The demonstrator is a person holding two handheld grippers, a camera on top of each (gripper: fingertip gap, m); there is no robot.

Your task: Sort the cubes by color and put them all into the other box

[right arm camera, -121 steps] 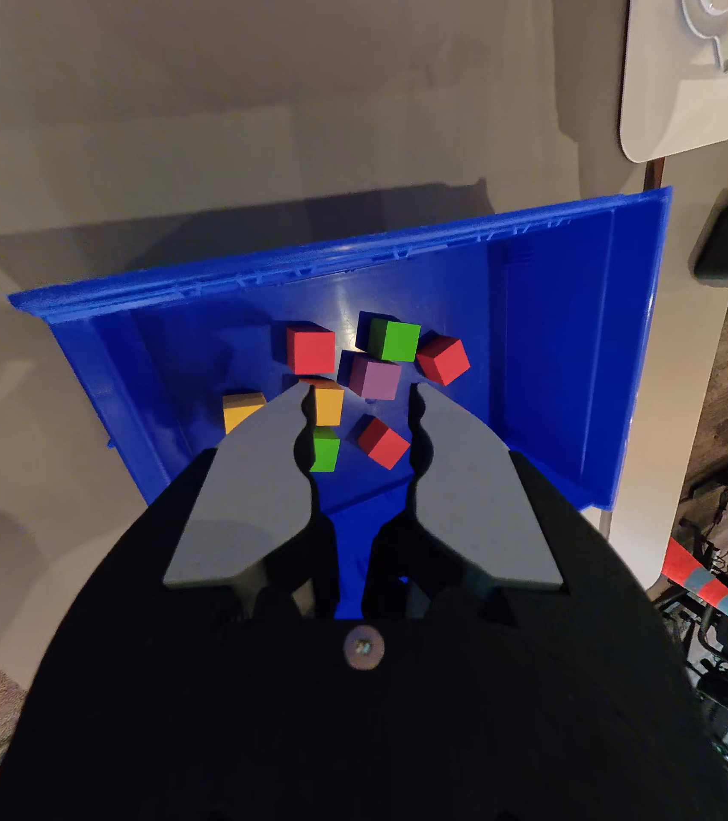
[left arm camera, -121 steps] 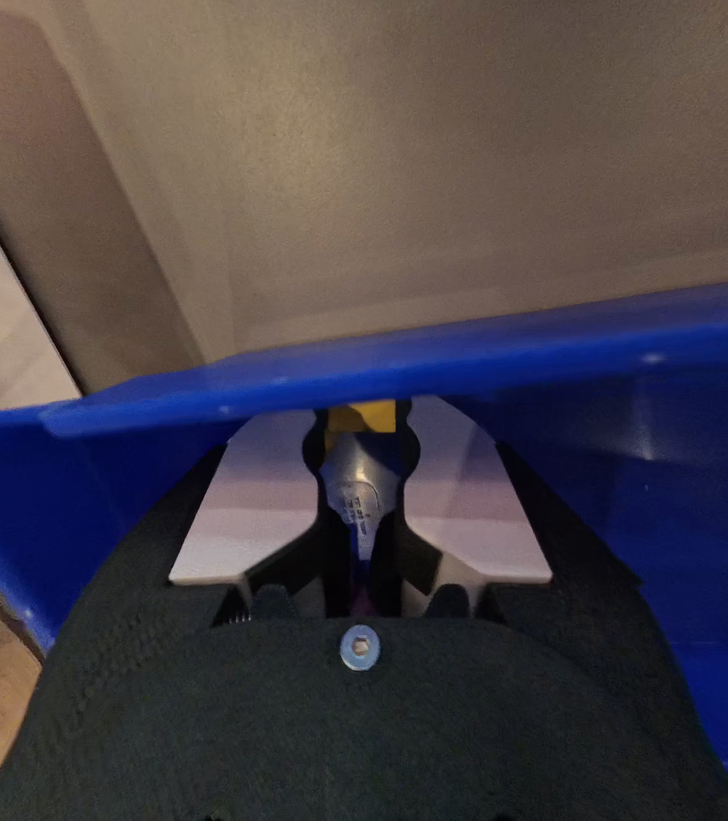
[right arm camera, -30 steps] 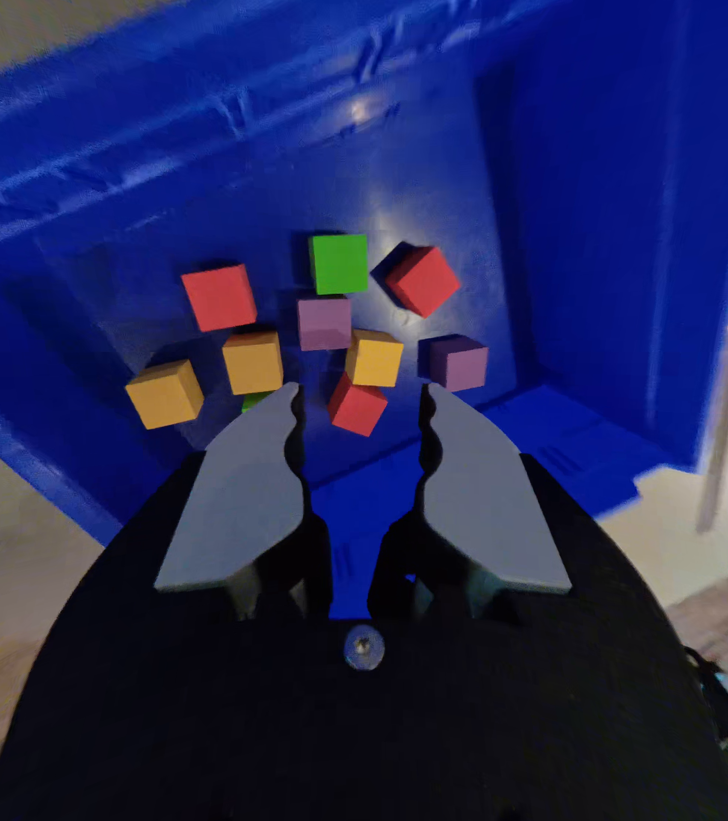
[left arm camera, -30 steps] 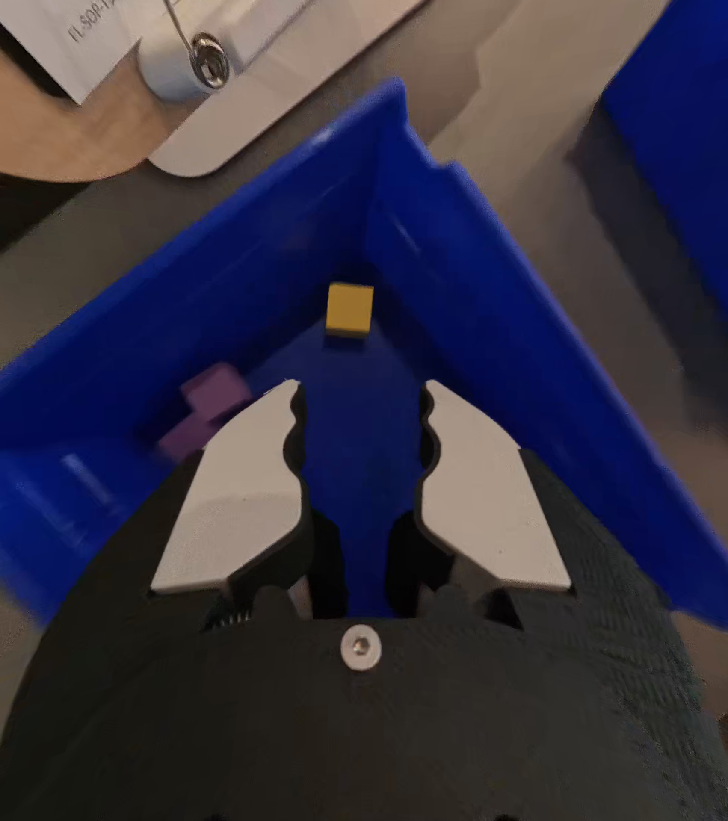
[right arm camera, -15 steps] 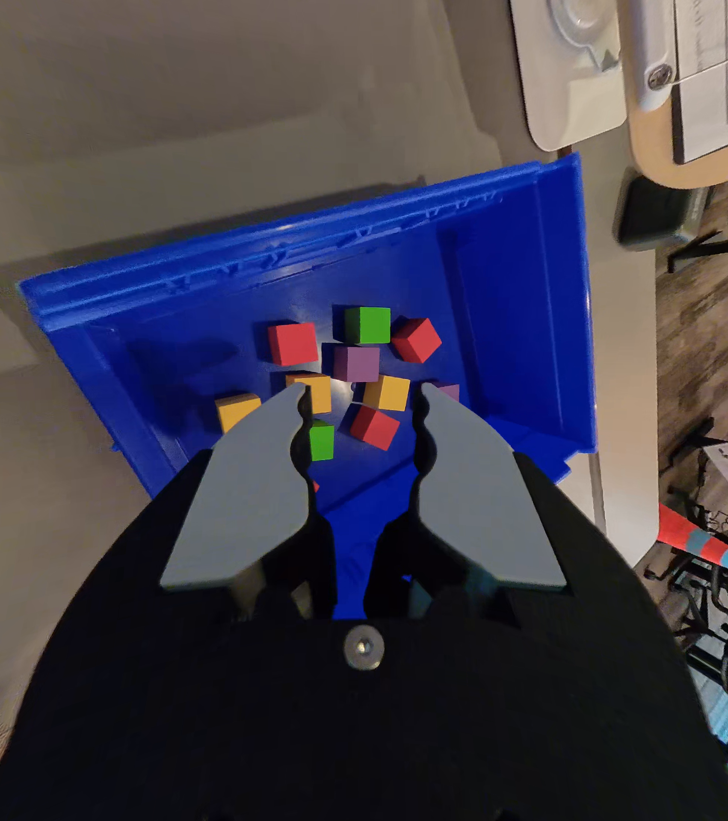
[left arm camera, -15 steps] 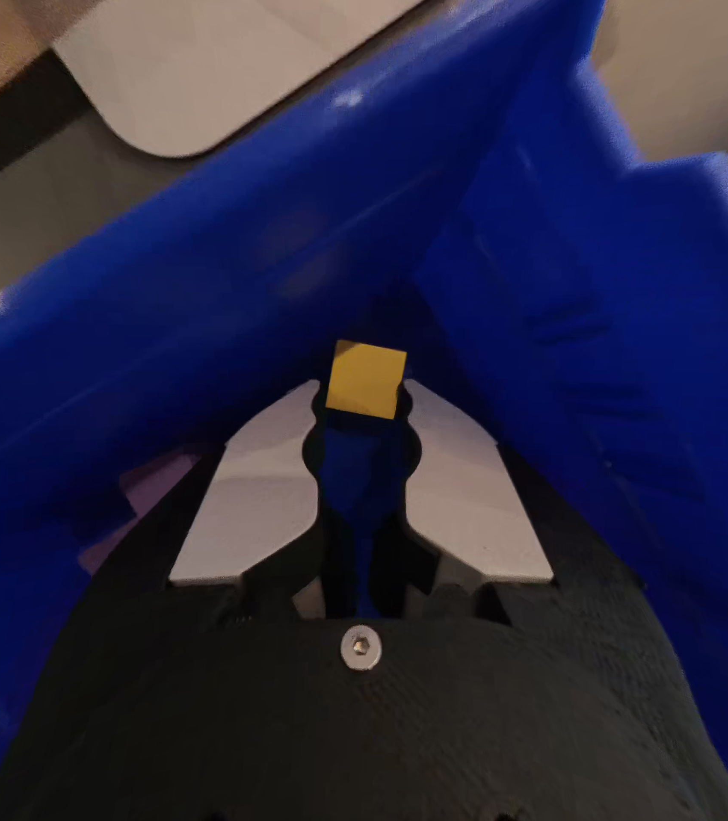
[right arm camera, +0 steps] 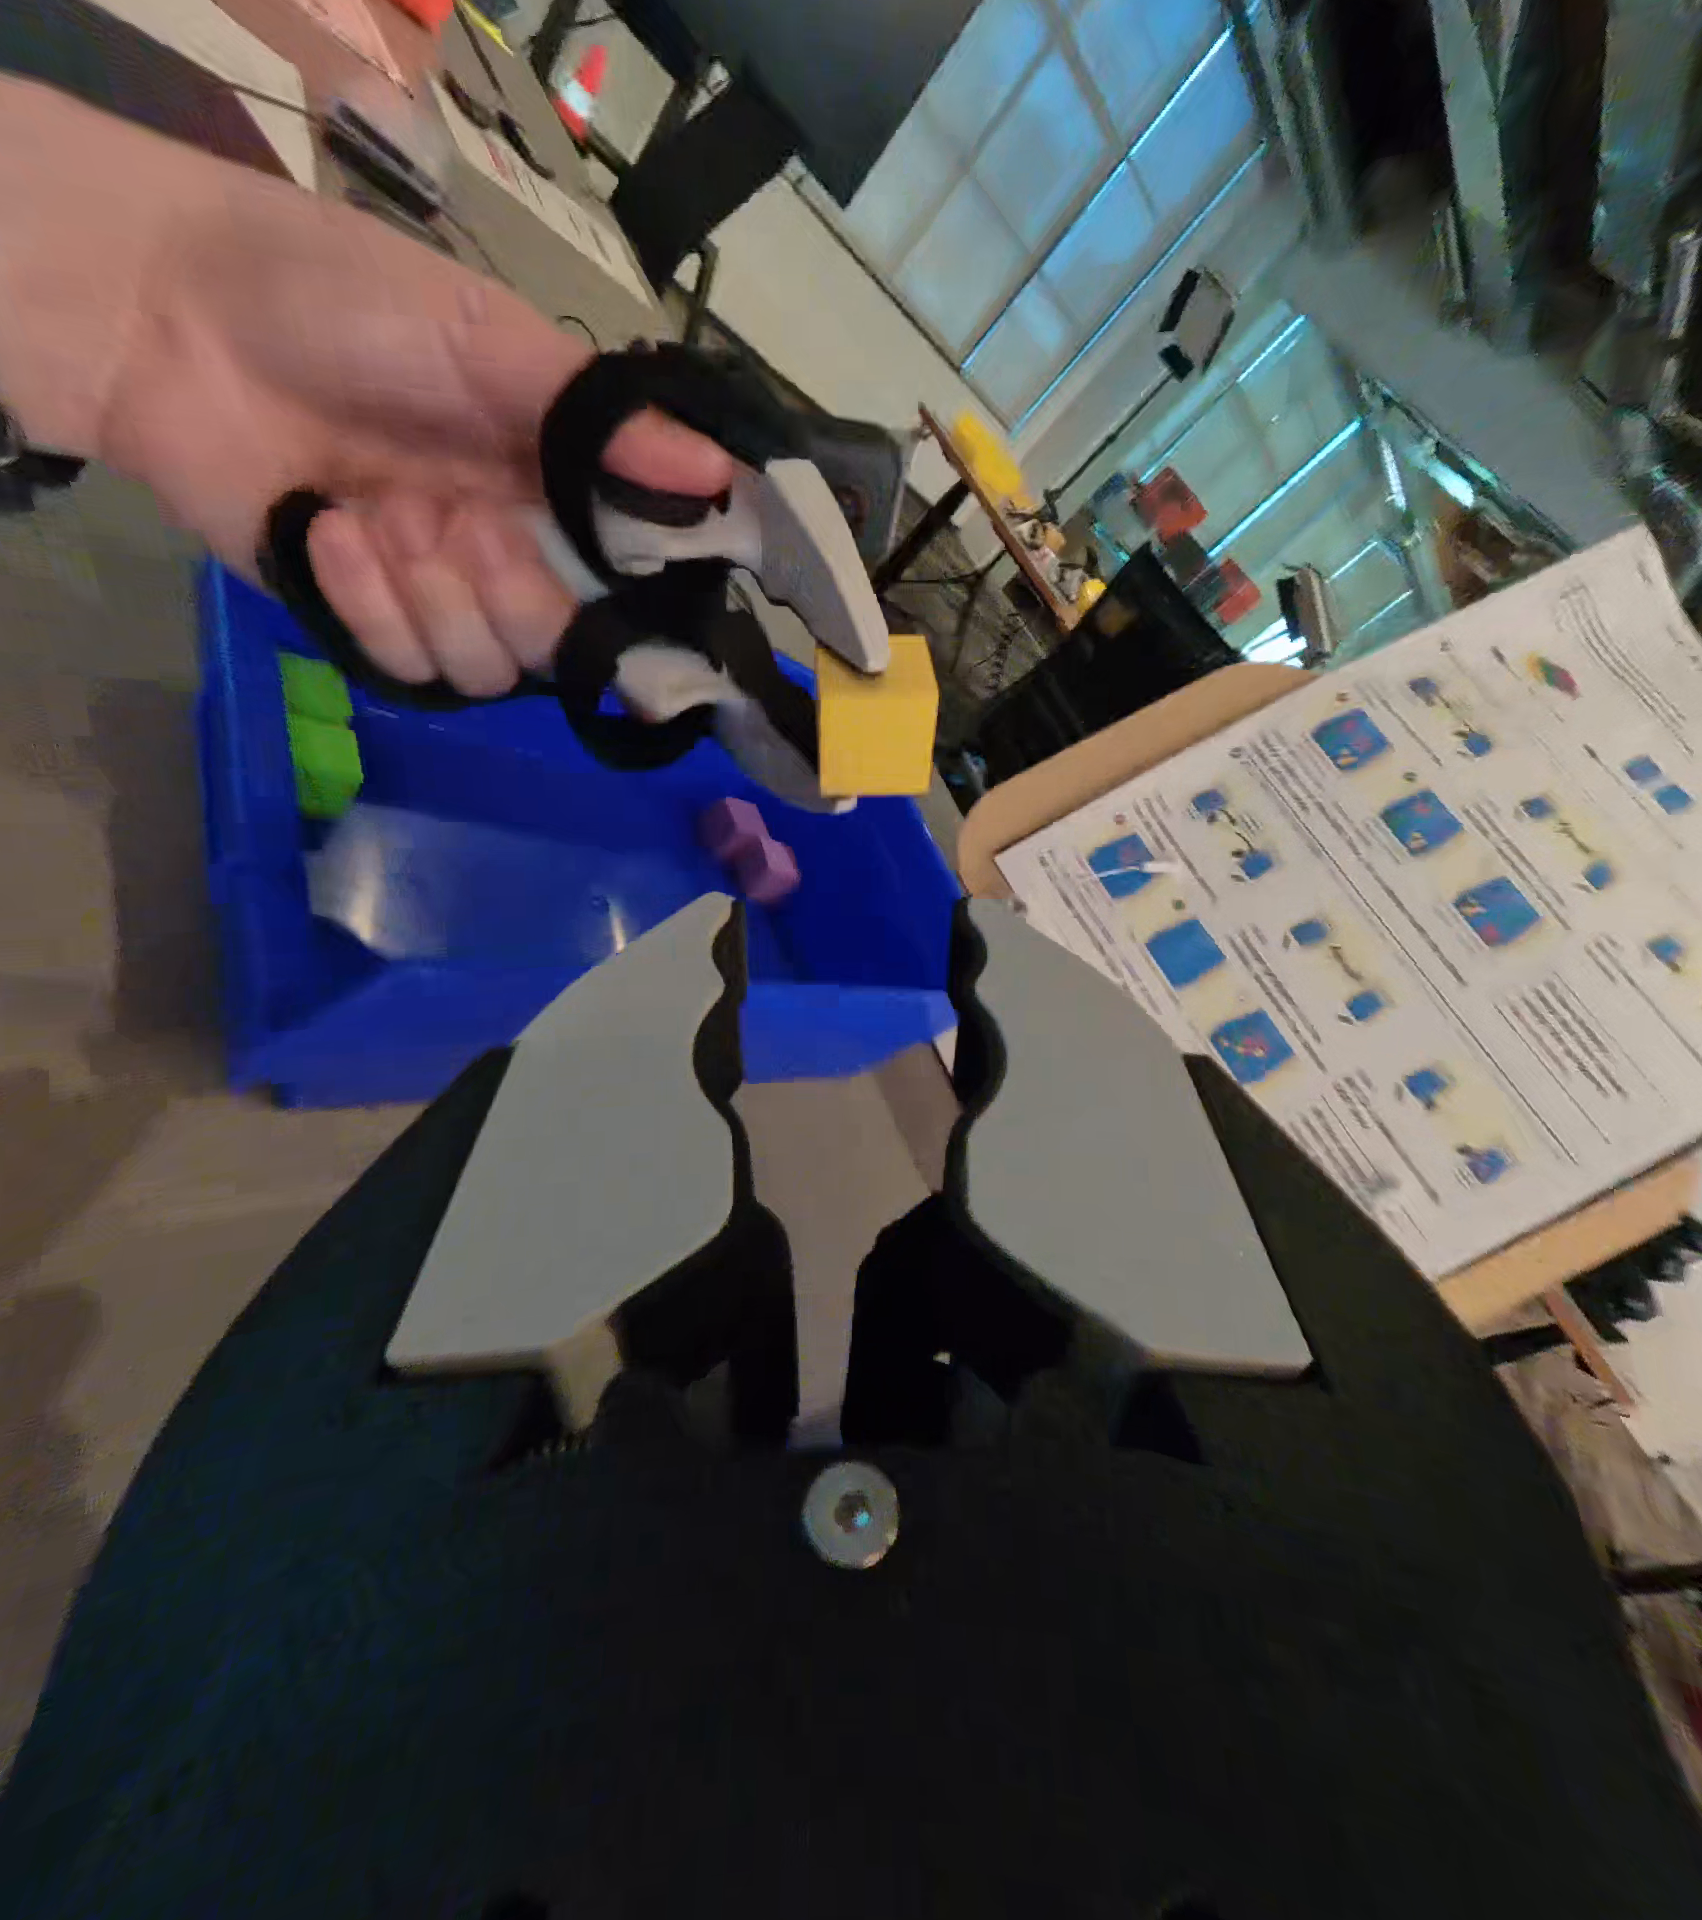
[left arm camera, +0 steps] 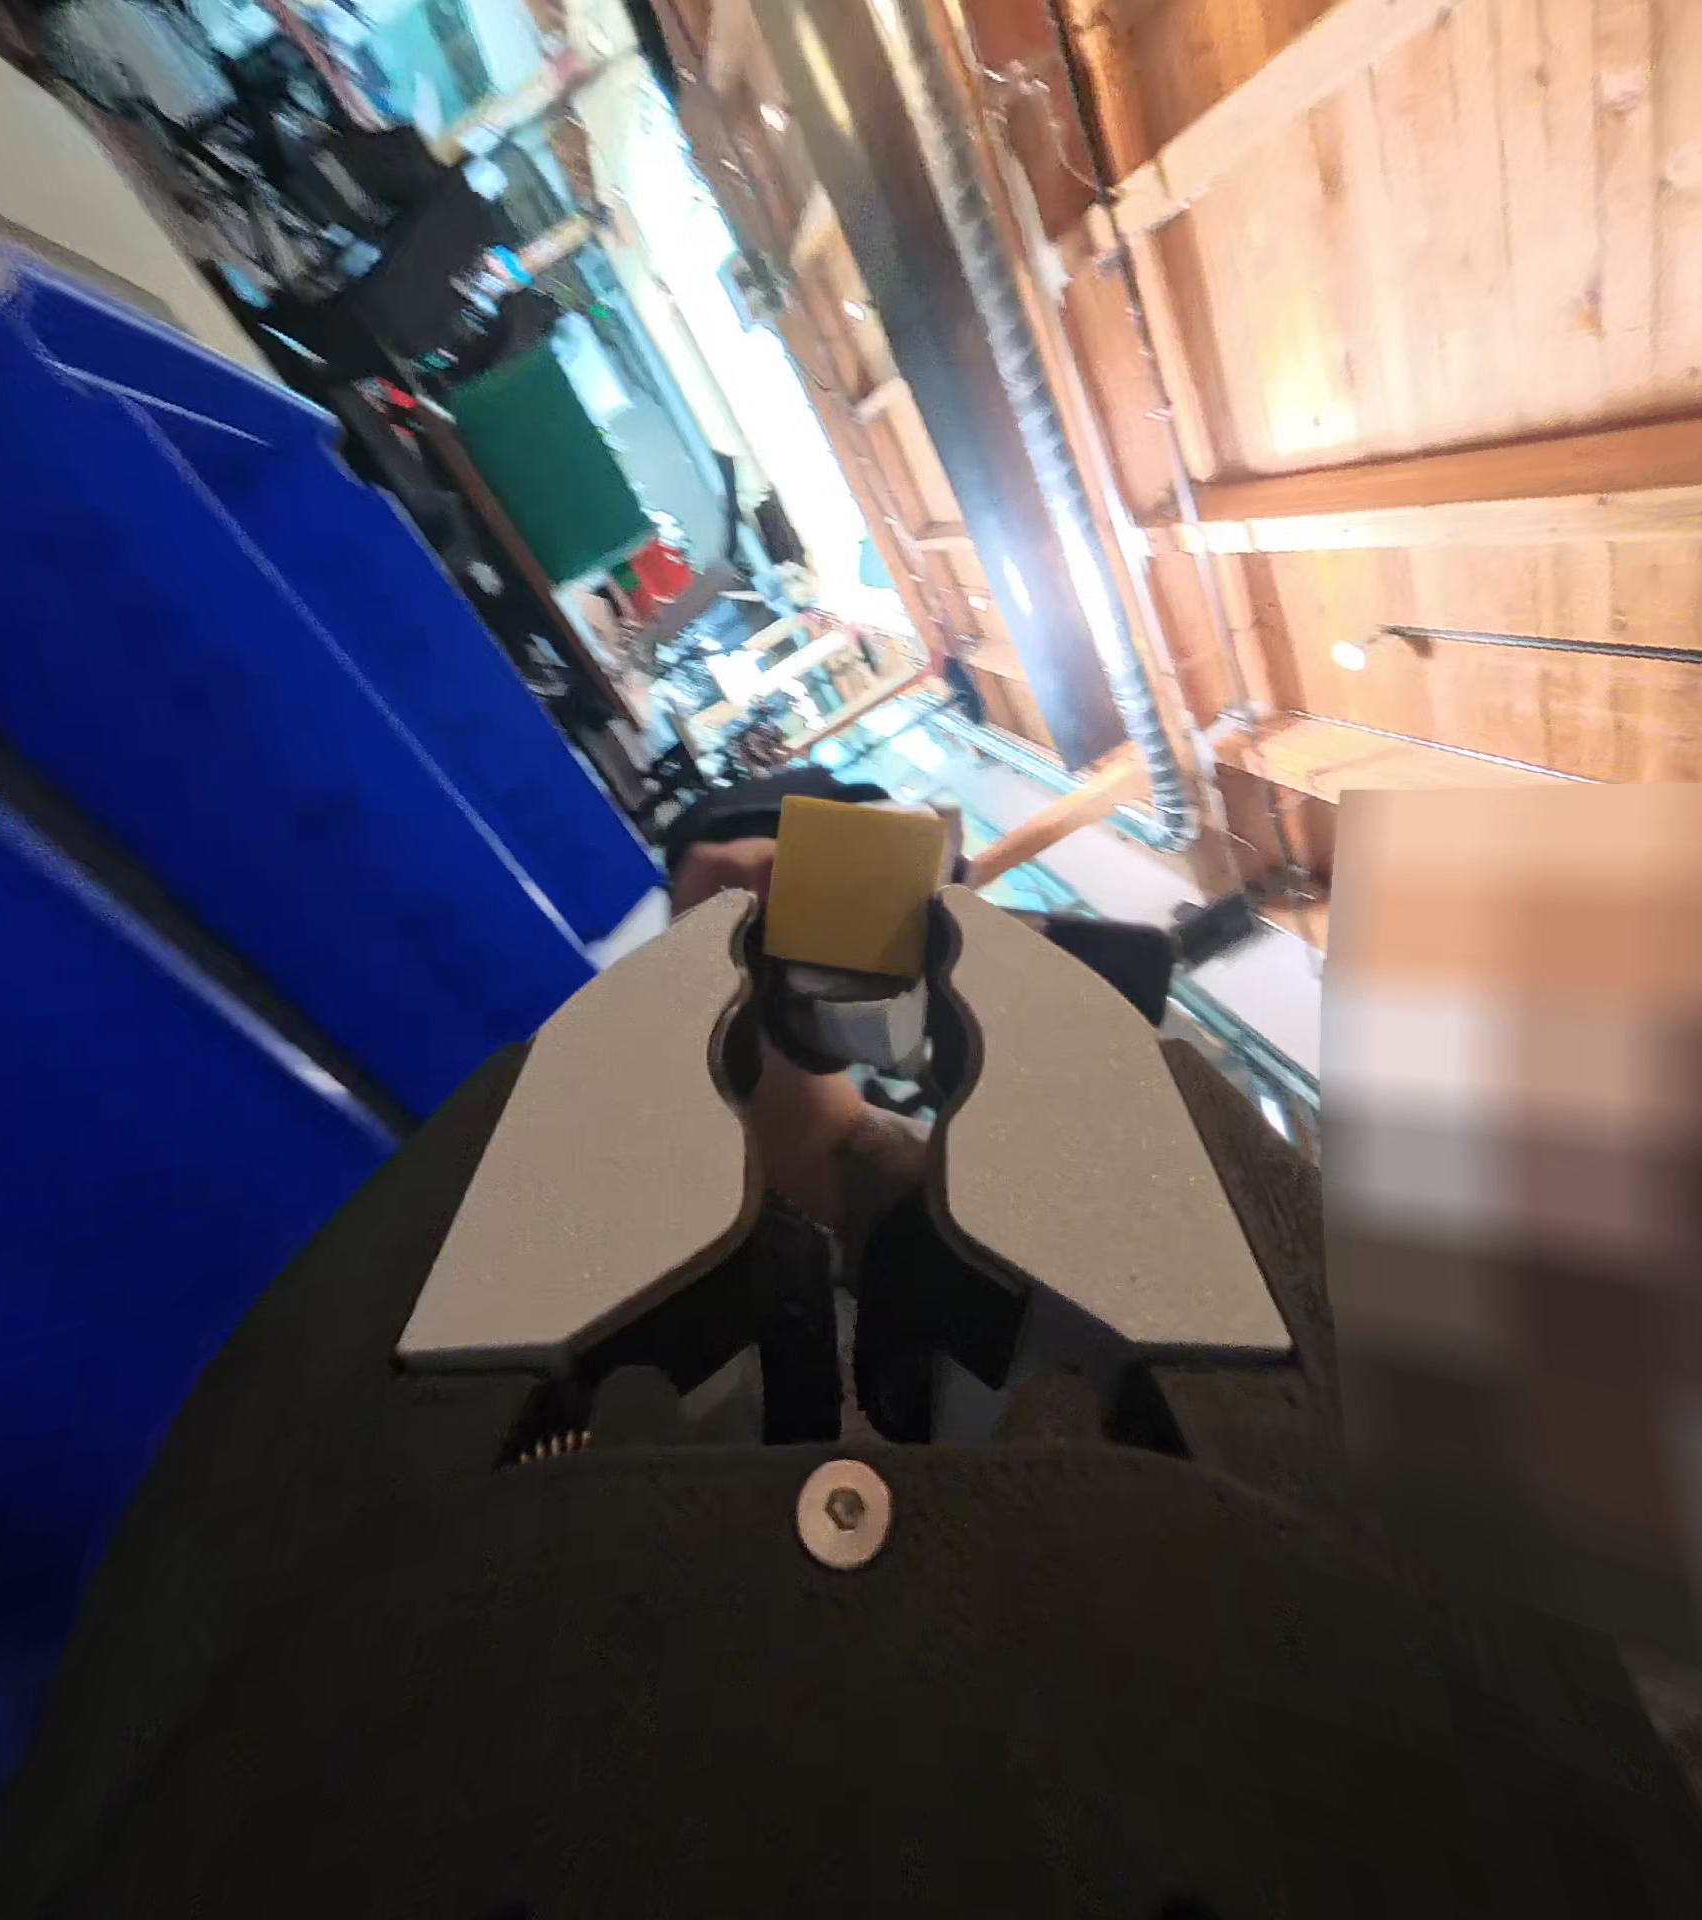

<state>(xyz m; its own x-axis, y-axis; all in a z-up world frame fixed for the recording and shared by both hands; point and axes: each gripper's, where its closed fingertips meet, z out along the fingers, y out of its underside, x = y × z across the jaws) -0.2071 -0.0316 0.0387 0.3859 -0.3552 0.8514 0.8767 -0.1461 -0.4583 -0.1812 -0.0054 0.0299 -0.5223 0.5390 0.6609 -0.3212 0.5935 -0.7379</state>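
Wooden boards and beams fill the background of my left wrist view, because that tool is tipped up high. My left gripper [left arm camera: 847,914] pinches 1 yellow cube [left arm camera: 852,891] at the very tips of its fingers [left arm camera: 618,1143], so most of the cube sticks out past them. From my right wrist view I can see that same cube [right arm camera: 876,730] held up in the air, above the far right end of the blue bin [right arm camera: 556,997]. My left hand [right arm camera: 307,416] squeezes the black loops of the tool to keep the cube from dropping.

My right gripper [right arm camera: 842,940] holds nothing. Its 2 fingers are spread apart, and it hangs just in front of the blue bin's low open side.

Inside the blue bin, green cubes [right arm camera: 319,732] sit in the far left corner and purple cubes [right arm camera: 748,847] sit near the right wall. A paper sheet [right arm camera: 1429,935] with small pictures rests on a board just right of the bin.

My yellow cube looks smooth, with flat sides and sharp corners.
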